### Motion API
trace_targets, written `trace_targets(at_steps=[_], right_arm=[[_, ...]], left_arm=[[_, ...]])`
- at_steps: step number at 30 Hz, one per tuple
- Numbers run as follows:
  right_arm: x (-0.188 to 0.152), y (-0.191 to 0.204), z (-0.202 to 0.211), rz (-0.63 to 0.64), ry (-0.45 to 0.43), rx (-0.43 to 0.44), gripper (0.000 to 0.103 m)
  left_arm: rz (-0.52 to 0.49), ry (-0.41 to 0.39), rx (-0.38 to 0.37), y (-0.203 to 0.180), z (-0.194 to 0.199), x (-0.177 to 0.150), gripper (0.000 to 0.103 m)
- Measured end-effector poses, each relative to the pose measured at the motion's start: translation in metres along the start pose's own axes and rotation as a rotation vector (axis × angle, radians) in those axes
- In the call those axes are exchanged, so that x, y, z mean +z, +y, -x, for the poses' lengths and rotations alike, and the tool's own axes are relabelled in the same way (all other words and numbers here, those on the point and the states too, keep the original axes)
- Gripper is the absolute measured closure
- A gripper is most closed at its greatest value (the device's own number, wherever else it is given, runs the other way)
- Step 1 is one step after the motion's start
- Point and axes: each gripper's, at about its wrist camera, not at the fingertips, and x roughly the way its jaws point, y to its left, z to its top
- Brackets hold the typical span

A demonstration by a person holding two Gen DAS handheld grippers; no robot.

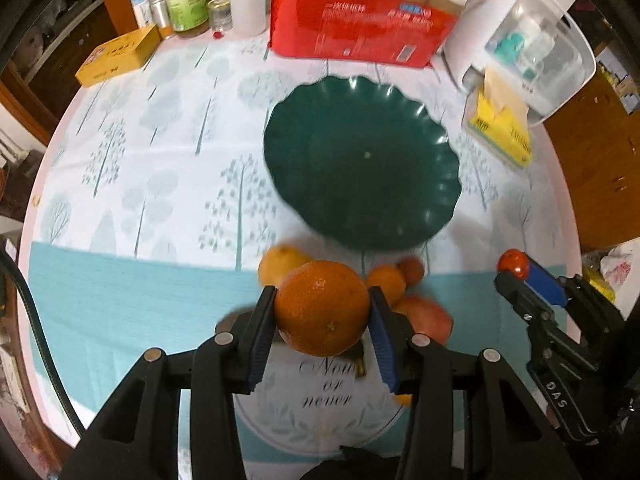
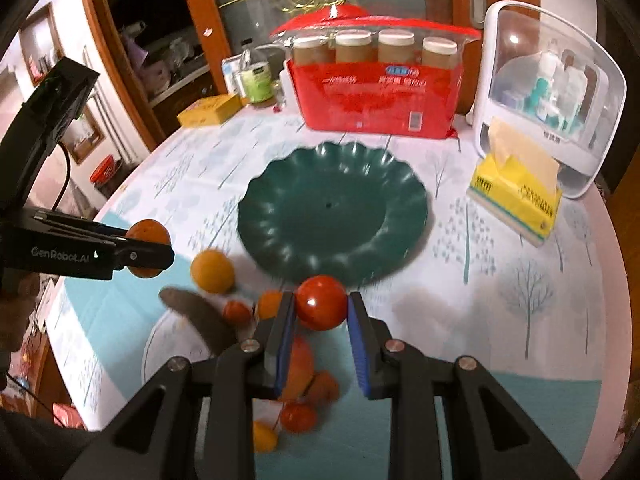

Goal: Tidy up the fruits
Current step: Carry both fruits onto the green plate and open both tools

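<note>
Green plate empty — left hand-held gripper grips an orange, right hand-held gripper a tomato; most fruit remains on the bench.

dark green plate; tree-print tablecloth; orange; red tomato.

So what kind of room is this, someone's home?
Probably a home dining room: a round table with a tree-print cloth, a yellow tissue box, and a dark wooden glass-fronted cabinet behind.
</note>
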Motion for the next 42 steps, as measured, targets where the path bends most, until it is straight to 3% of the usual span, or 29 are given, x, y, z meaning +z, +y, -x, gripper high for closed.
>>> trace_targets(at_steps=[9,14,23,28,34,42], right_arm=[[0.024,-0.017,-0.038,-0.099,-0.004,0.01,0.077],[0.024,-0.026,-0.066,-0.157,0.038,0.033,0.077],[0.02,-0.033,-0.092,-0.209,0.084,0.073,0.076],[0.02,-0.037,-0.091,-0.227,0.088,0.073,0.062],[0.024,-0.043,-0.058,-0.241,0.017,0.065,0.055],[0.006,-0.041,-0.004,-0.273,-0.039,0.058,0.053]], left_arm=[[-0.01,-0.059,-0.085,-0.009,-0.036,0.034,0.06],[-0.011,-0.041,-0.111,-0.011,-0.063,0.042,0.06],[-0.022,-0.004,-0.085,-0.015,-0.087,0.046,0.058],[-0.009,-0.036,-0.092,-0.016,-0.075,0.044,0.047],[0.004,-0.077,-0.063,-0.015,-0.046,0.033,0.047],[0.006,-0.142,-0.033,-0.013,0.005,-0.008,0.047]])
